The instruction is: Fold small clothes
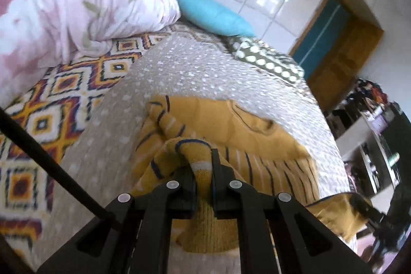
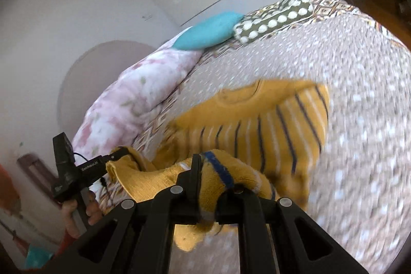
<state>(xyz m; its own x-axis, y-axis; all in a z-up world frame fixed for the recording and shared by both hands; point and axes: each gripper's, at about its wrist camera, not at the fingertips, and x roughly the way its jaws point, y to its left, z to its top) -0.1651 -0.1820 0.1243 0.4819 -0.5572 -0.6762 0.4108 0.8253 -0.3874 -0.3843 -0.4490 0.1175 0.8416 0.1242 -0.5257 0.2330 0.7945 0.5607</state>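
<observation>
A small mustard-yellow knit sweater (image 1: 231, 125) with dark and white stripes lies on a beige dotted bedspread (image 1: 185, 73). My left gripper (image 1: 203, 163) is shut on a bunched striped edge of it, lifted off the bed. In the right wrist view the same sweater (image 2: 269, 125) spreads ahead, and my right gripper (image 2: 213, 171) is shut on another bunched yellow edge with a blue stripe. The left gripper (image 2: 115, 158) shows at the left of that view, clamped on the sweater's far corner, held by a person's hand (image 2: 77, 215).
A pink floral quilt (image 1: 64, 17), a teal pillow (image 1: 213, 14) and a green dotted pillow (image 1: 267, 60) lie at the head of the bed. A patterned sheet (image 1: 51, 114) shows at left. A wooden door (image 1: 341, 50) and cluttered shelves (image 1: 372, 120) stand at right.
</observation>
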